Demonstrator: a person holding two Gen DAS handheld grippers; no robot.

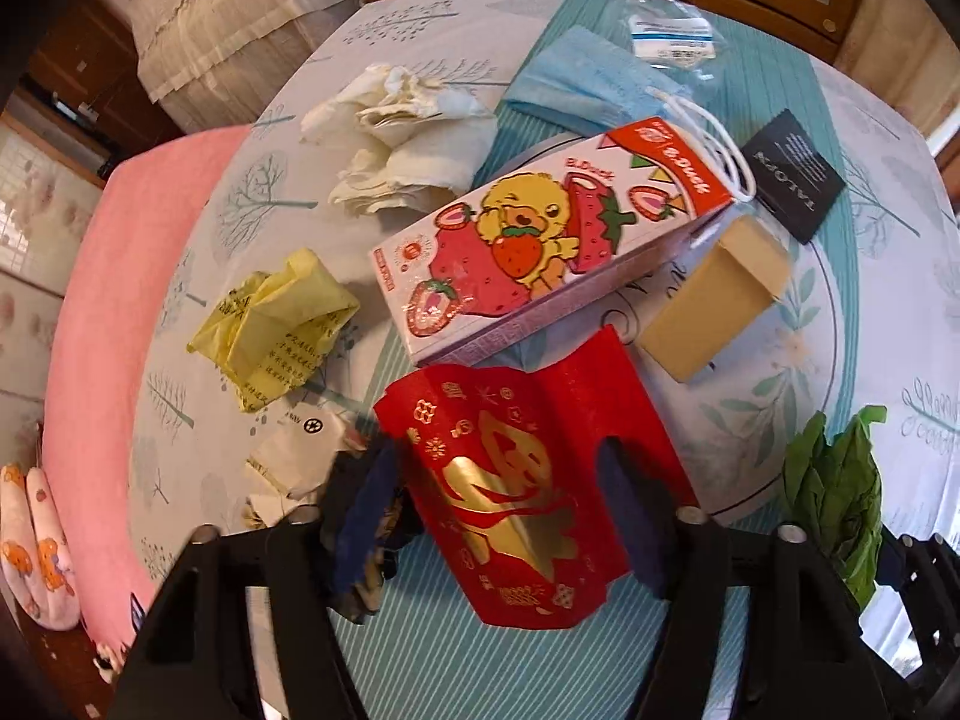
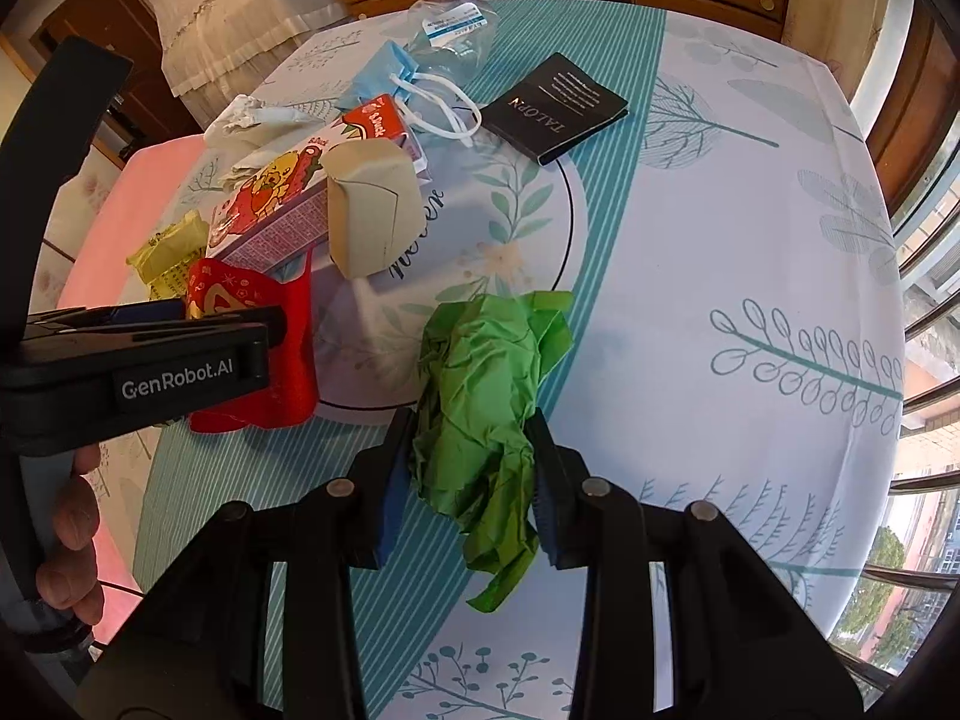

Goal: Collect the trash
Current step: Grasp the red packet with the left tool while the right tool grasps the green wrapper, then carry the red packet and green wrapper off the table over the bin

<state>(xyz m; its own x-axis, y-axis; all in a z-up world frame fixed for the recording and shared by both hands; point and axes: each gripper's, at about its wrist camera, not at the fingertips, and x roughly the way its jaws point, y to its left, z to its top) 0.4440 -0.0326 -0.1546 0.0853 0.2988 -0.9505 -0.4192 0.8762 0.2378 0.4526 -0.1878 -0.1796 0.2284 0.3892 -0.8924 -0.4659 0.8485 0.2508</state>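
Note:
A red envelope with gold print [image 1: 510, 468] lies on the tablecloth, buckled upward between the fingers of my left gripper [image 1: 498, 510], which is shut on its two edges. The right wrist view shows the same envelope [image 2: 288, 360] curling up beside the left gripper's black body [image 2: 180, 372]. My right gripper [image 2: 474, 480] is shut on a wad of crumpled green paper [image 2: 480, 396], held just above the table. That green wad [image 1: 834, 492] shows at the right edge of the left wrist view.
Just beyond the envelope lie a strawberry drink carton [image 1: 528, 240], a beige box [image 1: 714, 300], yellow crumpled paper [image 1: 276, 324] and white tissue [image 1: 408, 144]. Farther back are a blue bag [image 1: 588, 84] and a black card [image 1: 792, 180]. A pink cushion [image 1: 120, 300] borders the table on the left.

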